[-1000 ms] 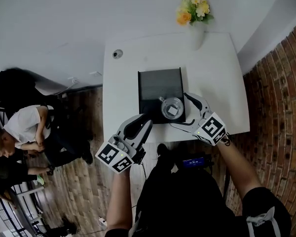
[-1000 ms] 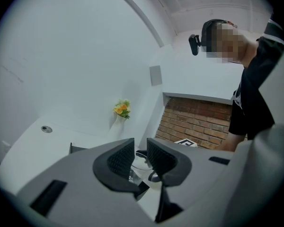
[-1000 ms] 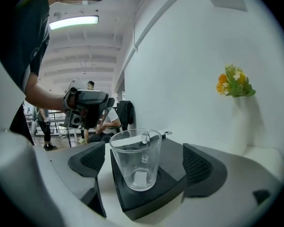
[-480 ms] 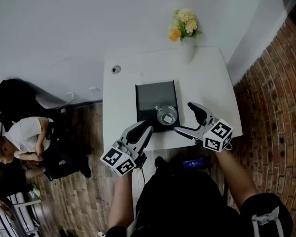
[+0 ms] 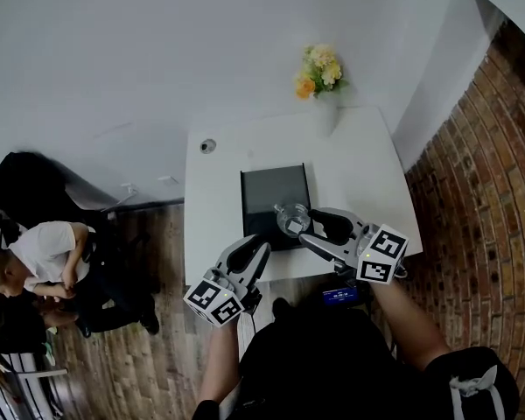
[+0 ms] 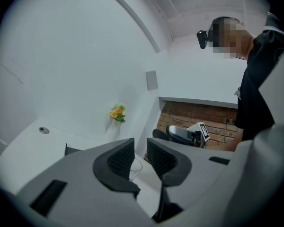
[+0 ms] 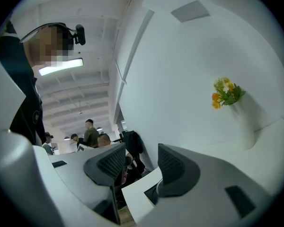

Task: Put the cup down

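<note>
A clear glass cup (image 5: 290, 219) stands upright on the near right corner of a black tray (image 5: 273, 191) on the white table (image 5: 219, 208). My right gripper (image 5: 308, 231) is just right of the cup, a little apart from it. Its jaws are closing with nothing between them, and in the right gripper view only the room shows in the gap of the right gripper (image 7: 142, 157). My left gripper (image 5: 255, 254) hovers over the table's near edge, left of the cup, with a narrow empty gap. The left gripper view shows the cup (image 6: 136, 167) beyond the left gripper (image 6: 140, 150).
A white vase of yellow and orange flowers (image 5: 319, 73) stands at the table's back edge. A small round grommet (image 5: 208, 146) sits at the back left. A brick wall (image 5: 481, 191) runs along the right. People (image 5: 39, 252) sit to the left on the wooden floor.
The right gripper drew back from around the cup toward the near edge, and its jaws narrowed. The cup stayed on the tray. The head view rose away from the table.
</note>
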`<state>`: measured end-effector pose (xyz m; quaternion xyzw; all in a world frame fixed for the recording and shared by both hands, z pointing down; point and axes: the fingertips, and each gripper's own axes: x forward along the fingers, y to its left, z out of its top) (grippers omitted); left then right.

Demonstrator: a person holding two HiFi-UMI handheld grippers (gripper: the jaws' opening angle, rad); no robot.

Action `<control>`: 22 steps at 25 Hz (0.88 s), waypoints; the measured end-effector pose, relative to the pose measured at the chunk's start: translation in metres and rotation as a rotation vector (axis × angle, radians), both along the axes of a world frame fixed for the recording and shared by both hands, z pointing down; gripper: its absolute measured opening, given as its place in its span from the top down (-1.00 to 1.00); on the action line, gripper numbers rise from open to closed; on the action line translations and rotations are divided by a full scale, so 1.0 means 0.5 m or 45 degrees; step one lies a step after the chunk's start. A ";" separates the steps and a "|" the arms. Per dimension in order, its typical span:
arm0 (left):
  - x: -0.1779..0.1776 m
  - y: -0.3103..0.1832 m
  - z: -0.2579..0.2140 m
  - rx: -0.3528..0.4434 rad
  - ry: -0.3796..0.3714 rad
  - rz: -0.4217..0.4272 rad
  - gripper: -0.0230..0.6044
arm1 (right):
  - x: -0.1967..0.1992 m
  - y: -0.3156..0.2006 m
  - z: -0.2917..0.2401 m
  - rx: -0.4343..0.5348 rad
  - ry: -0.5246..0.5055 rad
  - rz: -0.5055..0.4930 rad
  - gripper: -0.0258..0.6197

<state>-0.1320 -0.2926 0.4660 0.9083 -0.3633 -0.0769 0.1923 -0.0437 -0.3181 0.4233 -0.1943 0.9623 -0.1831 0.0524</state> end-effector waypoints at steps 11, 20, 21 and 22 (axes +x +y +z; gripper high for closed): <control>-0.001 -0.002 -0.029 0.043 0.031 0.032 0.84 | -0.028 -0.005 0.015 -0.077 -0.031 -0.045 0.88; 0.003 -0.007 -0.042 0.063 0.053 0.063 0.90 | -0.029 -0.012 0.037 -0.100 -0.022 -0.038 0.88; 0.005 -0.008 -0.041 0.060 0.053 0.067 0.90 | -0.028 -0.013 0.039 -0.102 -0.017 -0.037 0.88; 0.007 -0.008 -0.040 0.057 0.055 0.070 0.90 | -0.027 -0.013 0.041 -0.102 -0.012 -0.036 0.88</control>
